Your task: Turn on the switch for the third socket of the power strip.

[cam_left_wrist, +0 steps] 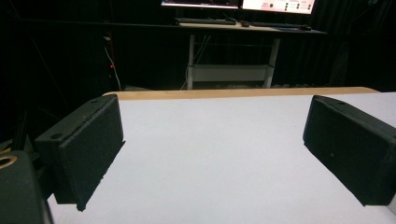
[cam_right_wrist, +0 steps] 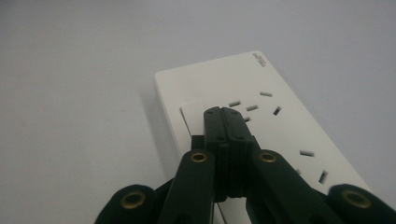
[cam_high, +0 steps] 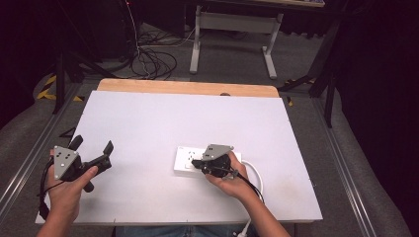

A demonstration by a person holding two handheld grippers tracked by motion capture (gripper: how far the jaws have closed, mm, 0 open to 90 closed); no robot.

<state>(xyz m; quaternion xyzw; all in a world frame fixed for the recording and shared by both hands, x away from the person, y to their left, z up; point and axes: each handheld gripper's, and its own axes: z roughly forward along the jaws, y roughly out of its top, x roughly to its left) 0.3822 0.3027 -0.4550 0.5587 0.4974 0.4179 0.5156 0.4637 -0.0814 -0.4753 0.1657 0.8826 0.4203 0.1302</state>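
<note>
A white power strip (cam_high: pixel 184 157) lies flat on the white table top (cam_high: pixel 148 123), right of the middle, its socket slots facing up (cam_right_wrist: pixel 285 135). My right gripper (cam_high: pixel 196 162) is shut with nothing between its jaws. In the right gripper view its joined tips (cam_right_wrist: pixel 223 113) rest at a small raised white square (cam_right_wrist: pixel 190 116) near the strip's end; whether they press it I cannot tell. My left gripper (cam_high: pixel 93 145) is held above the table's left side, open and empty, with its black pads (cam_left_wrist: pixel 88 144) wide apart over bare table.
The strip's white cable (cam_high: pixel 255 174) loops off to the right toward the front edge. A wooden strip (cam_high: pixel 188 88) runs along the table's far edge. Beyond it stand a desk frame (cam_high: pixel 232 29) and loose cables (cam_high: pixel 153 61) on the floor.
</note>
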